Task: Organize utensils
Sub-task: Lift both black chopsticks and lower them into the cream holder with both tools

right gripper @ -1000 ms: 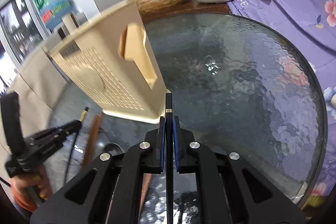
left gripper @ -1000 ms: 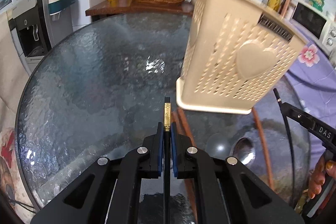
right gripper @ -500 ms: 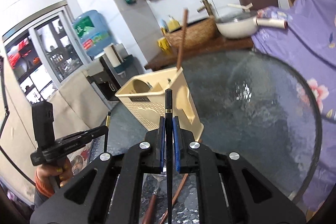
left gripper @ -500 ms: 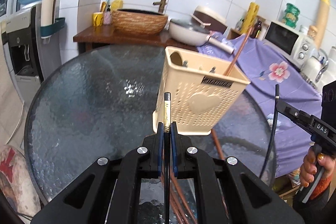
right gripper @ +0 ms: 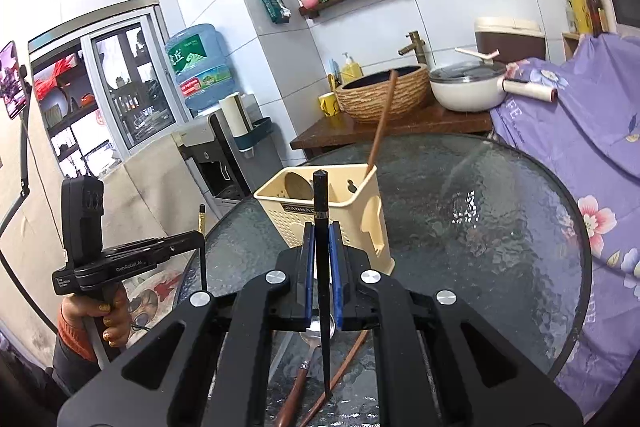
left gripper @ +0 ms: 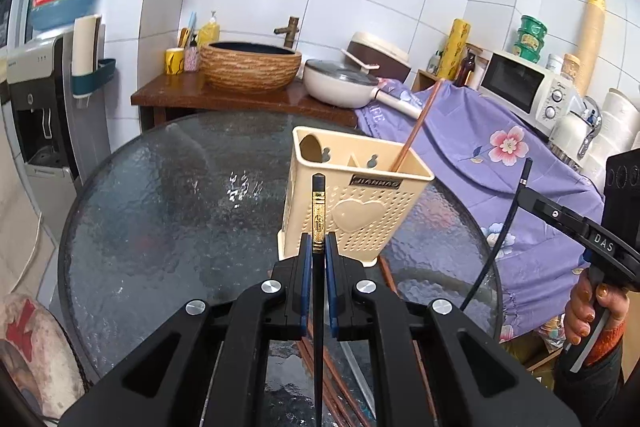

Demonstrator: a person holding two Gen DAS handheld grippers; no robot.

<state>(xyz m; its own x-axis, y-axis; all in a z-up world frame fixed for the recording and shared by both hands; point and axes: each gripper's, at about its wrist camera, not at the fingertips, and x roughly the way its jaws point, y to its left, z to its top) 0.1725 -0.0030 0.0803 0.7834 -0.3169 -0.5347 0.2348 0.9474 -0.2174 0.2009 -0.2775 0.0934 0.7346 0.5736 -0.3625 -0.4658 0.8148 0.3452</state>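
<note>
A cream perforated utensil basket [left gripper: 360, 207] [right gripper: 340, 211] stands on the round glass table [left gripper: 180, 207] with one brown chopstick [left gripper: 416, 131] [right gripper: 380, 123] leaning in it. My left gripper [left gripper: 319, 255] is shut on a black chopstick with a gold band [left gripper: 318, 219], held upright in front of the basket. My right gripper [right gripper: 320, 247] is shut on a plain black chopstick [right gripper: 321, 203], also raised before the basket. Each gripper shows in the other's view: the right gripper [left gripper: 520, 195] and the left gripper [right gripper: 202, 239].
On the table below the grippers lie a spoon [right gripper: 312, 339], brown chopsticks [right gripper: 344, 367] [left gripper: 336, 379] and a knife blade [left gripper: 356, 371]. Behind the table stand a wooden counter with a woven basin [left gripper: 250, 67], a white pan [left gripper: 340, 87] and a purple flowered cloth [left gripper: 500, 147]. A water dispenser [left gripper: 36, 99] is at the left.
Both grippers have risen and pulled back from the basket, each still holding its chopstick. The basket now looks smaller and farther, with more of the room in view.
</note>
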